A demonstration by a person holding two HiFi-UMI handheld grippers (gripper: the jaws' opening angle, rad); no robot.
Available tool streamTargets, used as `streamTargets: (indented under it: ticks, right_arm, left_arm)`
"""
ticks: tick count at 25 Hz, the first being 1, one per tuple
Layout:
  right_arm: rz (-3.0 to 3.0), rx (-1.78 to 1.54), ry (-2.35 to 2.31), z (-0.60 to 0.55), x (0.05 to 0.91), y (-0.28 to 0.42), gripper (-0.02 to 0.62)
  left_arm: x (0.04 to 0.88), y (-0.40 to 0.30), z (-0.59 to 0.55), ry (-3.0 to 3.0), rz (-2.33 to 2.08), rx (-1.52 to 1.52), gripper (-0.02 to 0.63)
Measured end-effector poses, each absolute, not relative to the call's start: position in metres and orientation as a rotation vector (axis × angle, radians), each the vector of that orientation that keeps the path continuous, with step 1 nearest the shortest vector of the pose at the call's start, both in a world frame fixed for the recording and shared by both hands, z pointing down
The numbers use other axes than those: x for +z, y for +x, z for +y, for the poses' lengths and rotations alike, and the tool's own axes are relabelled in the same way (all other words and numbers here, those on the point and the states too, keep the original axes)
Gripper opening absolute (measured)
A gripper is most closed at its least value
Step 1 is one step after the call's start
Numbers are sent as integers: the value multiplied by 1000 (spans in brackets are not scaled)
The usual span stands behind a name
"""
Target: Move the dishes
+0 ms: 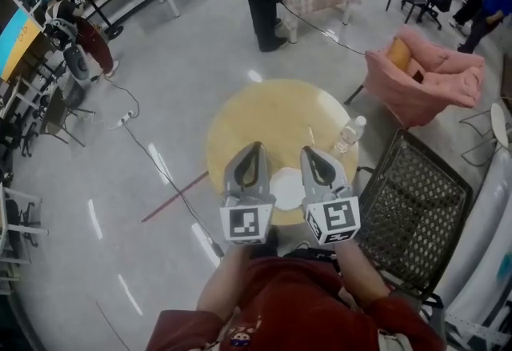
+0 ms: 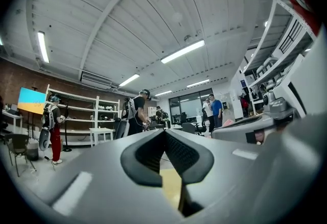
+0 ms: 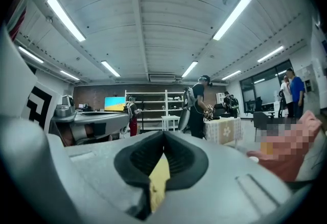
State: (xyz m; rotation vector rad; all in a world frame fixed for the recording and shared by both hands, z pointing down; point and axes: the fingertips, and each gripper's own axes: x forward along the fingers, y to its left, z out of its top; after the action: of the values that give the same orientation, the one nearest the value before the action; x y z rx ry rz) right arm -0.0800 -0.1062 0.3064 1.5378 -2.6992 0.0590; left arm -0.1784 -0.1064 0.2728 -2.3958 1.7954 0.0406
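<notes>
I see one white dish (image 1: 286, 186) on the round yellow desk (image 1: 264, 113), close to the desk's near edge. It looks plain and pale with a rounded outline. Only the part between my two grippers shows, and the rest is hidden under them. I cannot tell if it is a plate or a shallow bowl. My left gripper (image 1: 255, 146) hangs over the desk at the dish's left side, its jaws pressed together with nothing between them. My right gripper (image 1: 309, 151) is at the dish's right side, also closed and empty. A clear water bottle (image 1: 350, 133) stands near the desk's right edge, close to a black mesh chair (image 1: 412, 197).
</notes>
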Motion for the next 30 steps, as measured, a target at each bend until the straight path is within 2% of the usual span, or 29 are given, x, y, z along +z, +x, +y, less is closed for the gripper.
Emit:
streamTargets:
  ticks: [18,25,30]
  right_arm:
    - [-2526,171,1420,-155,383,-144,3]
    - [-2449,261,1304,-159,431,-171,26]
    - [-2383,318,1233,-164,459,-187,40]
  left_arm:
    - [292,-232,-144,-2414,1741,56,8]
    - [304,-251,-143,-2392,1697,-67,8]
    - [303,-264,-148,-2397,1718,-10,8]
